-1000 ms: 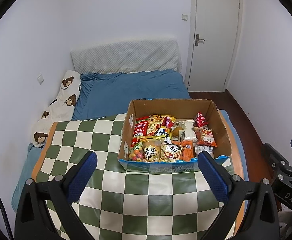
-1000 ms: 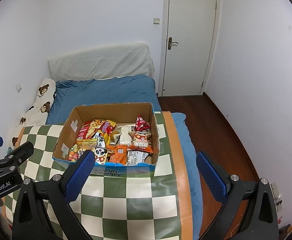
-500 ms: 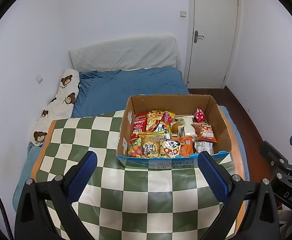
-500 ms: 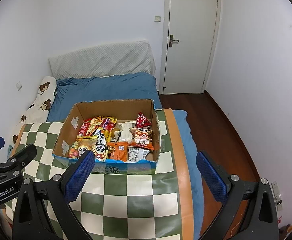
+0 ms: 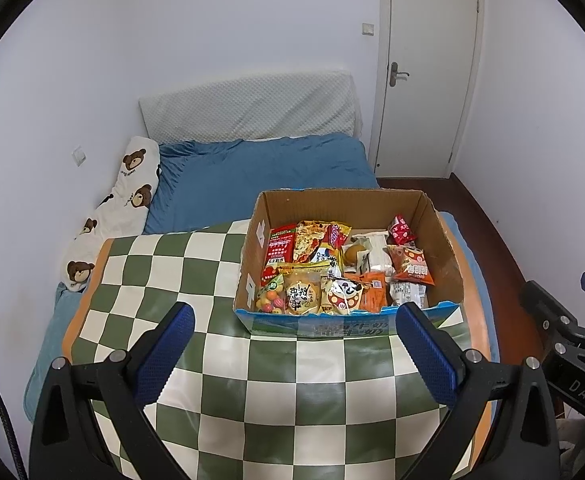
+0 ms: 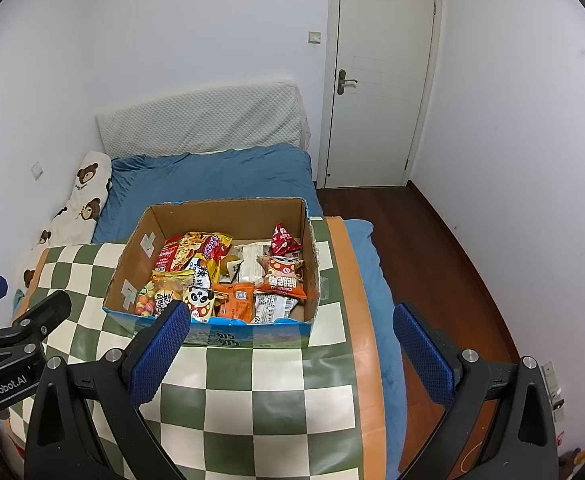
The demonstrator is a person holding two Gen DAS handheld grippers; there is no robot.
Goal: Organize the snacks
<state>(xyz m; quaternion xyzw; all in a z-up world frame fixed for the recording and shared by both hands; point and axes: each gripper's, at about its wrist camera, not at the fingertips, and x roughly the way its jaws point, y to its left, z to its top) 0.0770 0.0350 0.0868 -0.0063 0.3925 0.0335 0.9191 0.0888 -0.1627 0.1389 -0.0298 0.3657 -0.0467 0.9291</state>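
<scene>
A cardboard box [image 5: 446, 256] [image 6: 130, 272] with a blue front sits on the green-and-white checkered table [image 5: 220, 384] [image 6: 276, 392]. Several snack packets fill it, among them an orange packet [image 5: 410, 266] [image 6: 280, 278], a small red packet [image 5: 400, 230] [image 6: 284, 238] and a panda packet [image 5: 344, 294] [image 6: 200, 300]. My left gripper [image 5: 294, 350] hangs open above the table, just short of the box front. Wide open too, my right gripper [image 6: 292, 354] hovers over the table's right edge near the box; its left finger [image 6: 160, 354] overlaps the box's front.
Behind the table lies a bed with a blue sheet [image 5: 260, 176] [image 6: 208, 180], a bear-print pillow [image 5: 128, 188] and a white padded headboard [image 5: 248, 106]. A shut white door [image 5: 424, 72] [image 6: 376, 80] and dark wood floor [image 6: 432, 256] lie to the right.
Both views have drifted slightly back and up, so the box sits a little higher in frame. Both grippers remain open and the snacks have not moved.
</scene>
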